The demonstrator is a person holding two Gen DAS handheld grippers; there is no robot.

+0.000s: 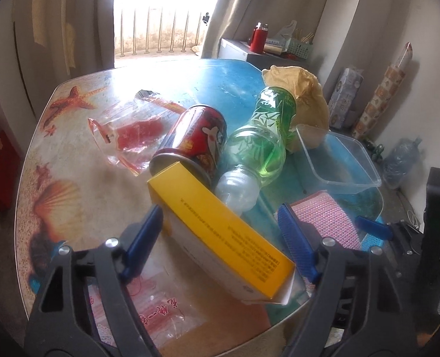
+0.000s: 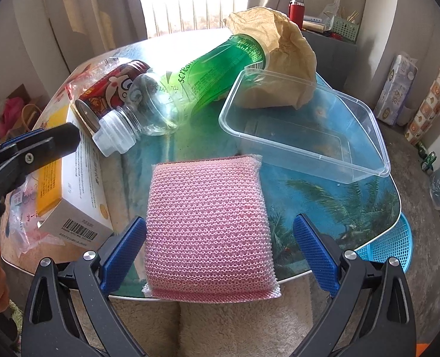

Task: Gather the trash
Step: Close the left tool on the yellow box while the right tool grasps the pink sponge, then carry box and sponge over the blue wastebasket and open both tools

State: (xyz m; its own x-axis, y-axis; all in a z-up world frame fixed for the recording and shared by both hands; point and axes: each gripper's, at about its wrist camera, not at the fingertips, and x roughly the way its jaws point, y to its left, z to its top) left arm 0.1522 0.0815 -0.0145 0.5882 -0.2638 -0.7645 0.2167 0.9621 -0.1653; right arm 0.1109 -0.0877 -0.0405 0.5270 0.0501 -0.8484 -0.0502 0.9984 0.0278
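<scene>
straddling the yellow carton [image 1: 220, 232], your left hand-held gripper [image 1: 223, 235] has its blue pads spread to either side of it, and neither pad clearly presses on the box, which lies flat on the worktop [image 1: 80, 160]. the carton's far end sits against a red drink can [image 1: 196, 139] lying on its side, with a green plastic bottle [image 1: 258, 142] lying just beside the can. your right hand-held gripper [image 2: 220, 247] is spread too, with a pink mesh sponge [image 2: 208, 226] between its pads and a gap on each side. a clear plastic container [image 2: 306, 125] stands beyond the sponge, a crumpled brown paper bag [image 2: 282, 47] behind it. a clear wrapper [image 1: 130, 136] lies left of the can.
</scene>
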